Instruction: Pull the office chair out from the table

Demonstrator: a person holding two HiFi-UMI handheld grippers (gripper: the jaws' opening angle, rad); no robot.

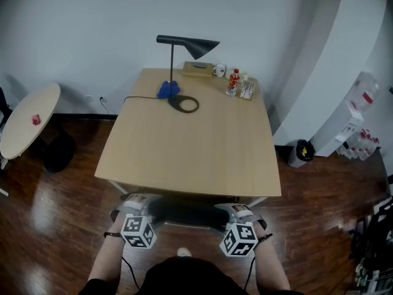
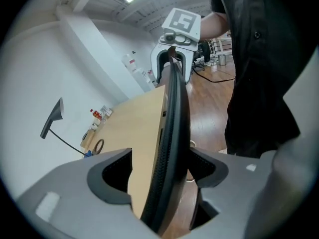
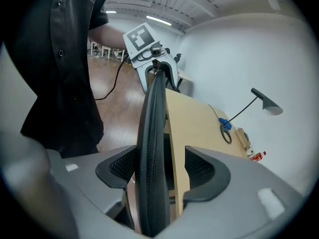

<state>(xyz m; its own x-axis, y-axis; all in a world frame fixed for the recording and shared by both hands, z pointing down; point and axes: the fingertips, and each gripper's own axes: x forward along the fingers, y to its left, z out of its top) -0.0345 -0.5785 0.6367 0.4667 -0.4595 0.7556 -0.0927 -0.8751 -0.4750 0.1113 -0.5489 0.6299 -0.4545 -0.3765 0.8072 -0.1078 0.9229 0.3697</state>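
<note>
Head view: the office chair (image 1: 184, 212) is tucked under the table (image 1: 190, 155) at six o'clock, with my left gripper (image 1: 136, 209) and right gripper (image 1: 241, 214) at its upper corners. Left gripper view, then right gripper view: each claw stands open astride the backrest (image 2: 172, 133) rim, so I'd clamp both squarely, then pull evenly.

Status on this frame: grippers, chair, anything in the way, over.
Left gripper open, right gripper open, both astride chair backrest. Chair tucked at table. Person's body close behind.
</note>
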